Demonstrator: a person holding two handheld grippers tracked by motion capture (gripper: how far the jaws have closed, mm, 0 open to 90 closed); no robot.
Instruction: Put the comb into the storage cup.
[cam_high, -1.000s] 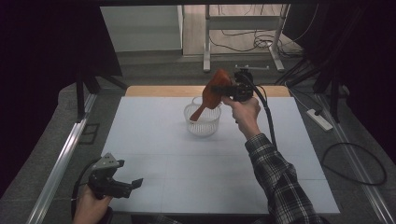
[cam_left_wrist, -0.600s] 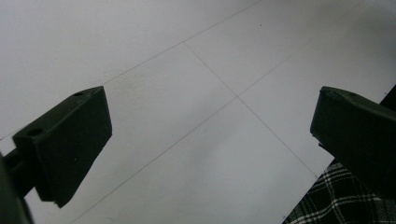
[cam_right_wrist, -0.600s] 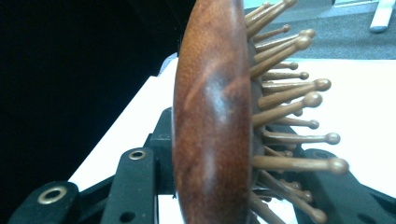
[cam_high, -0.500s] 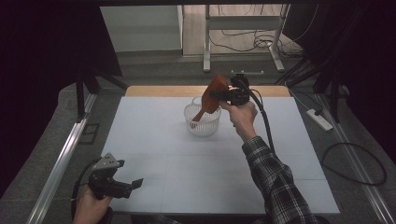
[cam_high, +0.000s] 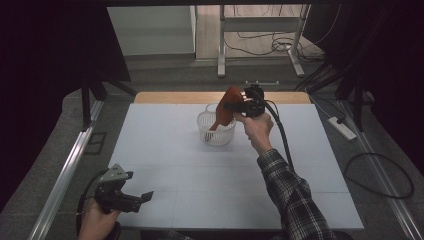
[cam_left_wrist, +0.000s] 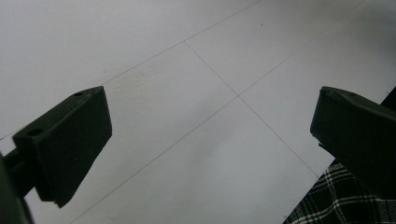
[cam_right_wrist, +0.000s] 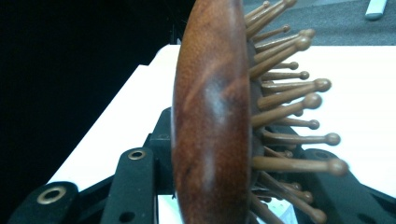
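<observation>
Hairbrush (cam_high: 226, 109) tilts in basket (cam_high: 216, 135), table (cam_high: 165, 135) around bare.

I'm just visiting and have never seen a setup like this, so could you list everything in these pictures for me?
Hairbrush: one, reddish-brown wood with wooden pins, clamped in the right gripper, its handle pointing down into the basket.
Basket: one, clear or whitish mesh, far middle of the table.
Table: one, white top with a wooden strip along the far edge.
Power strip: one, white, on the floor to the right.
Cables: several, black, on the floor to the right and beyond the table.
Metal frame: one, pale, standing beyond the table.
Right gripper: one, black, jaws closed on the hairbrush.
Left gripper: one, black, jaws wide apart, near left corner of the table.
Plaid sleeve: one, on the right arm.
</observation>
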